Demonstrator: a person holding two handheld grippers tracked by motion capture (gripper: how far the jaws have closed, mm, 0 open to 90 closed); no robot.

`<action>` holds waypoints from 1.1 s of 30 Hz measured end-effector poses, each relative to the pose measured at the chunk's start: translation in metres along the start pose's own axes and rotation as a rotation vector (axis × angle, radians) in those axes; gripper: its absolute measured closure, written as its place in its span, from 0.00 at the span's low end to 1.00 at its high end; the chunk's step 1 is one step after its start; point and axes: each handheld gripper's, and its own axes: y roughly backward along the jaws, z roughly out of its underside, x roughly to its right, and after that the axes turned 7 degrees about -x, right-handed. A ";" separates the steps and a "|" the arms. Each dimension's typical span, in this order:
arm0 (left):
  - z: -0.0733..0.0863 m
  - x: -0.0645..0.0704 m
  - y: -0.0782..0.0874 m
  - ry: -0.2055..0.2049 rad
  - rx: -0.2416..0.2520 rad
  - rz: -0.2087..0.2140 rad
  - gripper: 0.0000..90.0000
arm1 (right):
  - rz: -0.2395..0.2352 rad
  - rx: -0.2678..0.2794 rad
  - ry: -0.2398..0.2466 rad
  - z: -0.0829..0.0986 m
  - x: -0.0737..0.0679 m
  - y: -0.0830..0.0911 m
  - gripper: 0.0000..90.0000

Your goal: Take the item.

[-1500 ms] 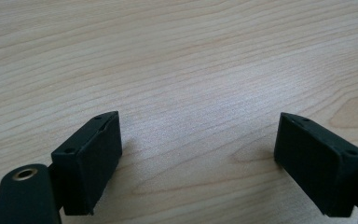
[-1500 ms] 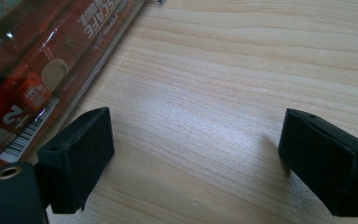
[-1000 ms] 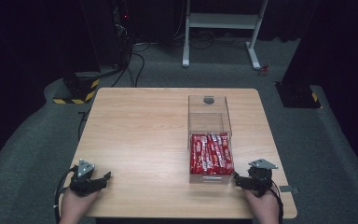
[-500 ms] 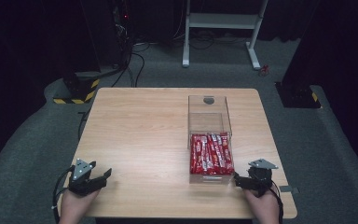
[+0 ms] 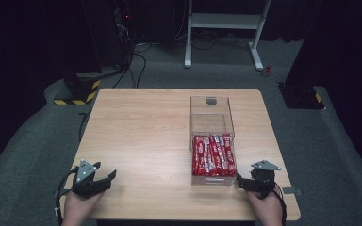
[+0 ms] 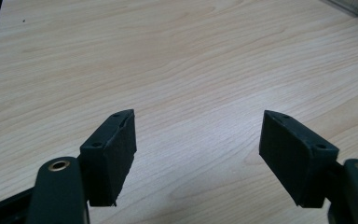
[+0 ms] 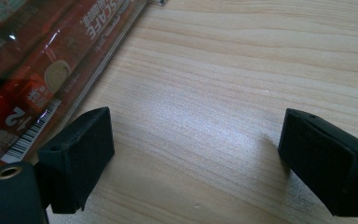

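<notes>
A clear plastic box (image 5: 212, 117) stands on the right half of the wooden table (image 5: 146, 132). Its near half holds several red sachets (image 5: 213, 155), which press against the box wall (image 7: 32, 79) in the right gripper view. My right gripper (image 5: 246, 181) rests on the table just right of the box's near corner, open with nothing between its jaws (image 7: 196, 154). My left gripper (image 5: 104, 178) lies at the table's near left, also open and empty (image 6: 198, 144), over bare wood.
The far half of the box holds no sachets. A white frame stand (image 5: 221, 28) and cables (image 5: 136, 61) lie on the floor beyond the table. A yellow-black striped base (image 5: 75, 92) sits off the far left corner.
The left gripper has shifted slightly to the right and forward on the table. The right gripper has stayed put.
</notes>
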 end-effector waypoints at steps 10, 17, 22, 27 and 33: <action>-0.010 0.015 0.002 -0.025 0.019 0.025 0.31 | -0.002 -0.001 0.000 0.000 0.000 0.000 0.11; -0.019 0.031 0.003 -0.040 0.040 0.059 0.31 | -0.003 -0.003 0.000 0.000 0.000 0.000 0.11; -0.023 0.039 0.004 -0.048 0.055 0.079 0.31 | -0.002 0.000 0.002 0.000 0.000 0.000 0.11; -0.028 0.050 0.002 -0.075 0.053 0.102 0.31 | -0.005 -0.002 0.002 0.000 0.000 0.000 0.11; -0.034 0.059 0.001 -0.092 0.063 0.135 0.31 | -0.005 -0.003 0.003 0.000 0.000 0.000 0.11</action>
